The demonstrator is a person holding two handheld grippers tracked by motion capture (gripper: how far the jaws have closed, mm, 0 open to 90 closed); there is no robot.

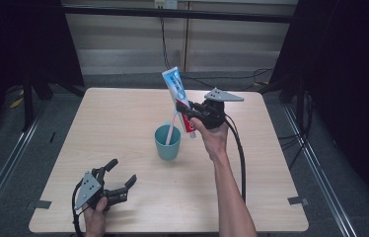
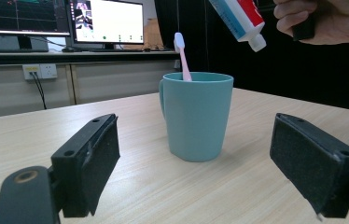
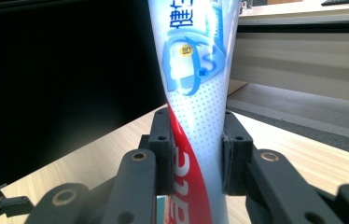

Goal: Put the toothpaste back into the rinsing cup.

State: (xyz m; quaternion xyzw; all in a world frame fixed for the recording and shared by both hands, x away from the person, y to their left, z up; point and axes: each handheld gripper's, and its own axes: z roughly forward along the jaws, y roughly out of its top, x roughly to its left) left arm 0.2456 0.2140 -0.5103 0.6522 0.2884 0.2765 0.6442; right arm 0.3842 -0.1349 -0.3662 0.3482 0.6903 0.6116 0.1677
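A teal cup (image 1: pixel 167 142) stands mid-table with a pink toothbrush (image 1: pixel 171 129) leaning in it. Just right of the cup, my right gripper (image 1: pixel 191 112) is shut on a white, blue and red toothpaste tube (image 1: pixel 179 97), held off the table with its cap end down near the cup's rim. In the right gripper view both pads clamp the tube (image 3: pixel 195 107). My left gripper (image 1: pixel 122 172) lies open near the front left of the table, jaws wide apart. Its own view looks at the cup (image 2: pixel 196 115), the toothbrush (image 2: pixel 182 56) and the tube's cap (image 2: pixel 246 23) above.
The wooden table (image 1: pixel 123 113) has bare room on all sides of the cup. Black cables trail from both grippers toward the front edge. Monitors (image 2: pixel 105 22) stand on a desk beyond the table in the left gripper view.
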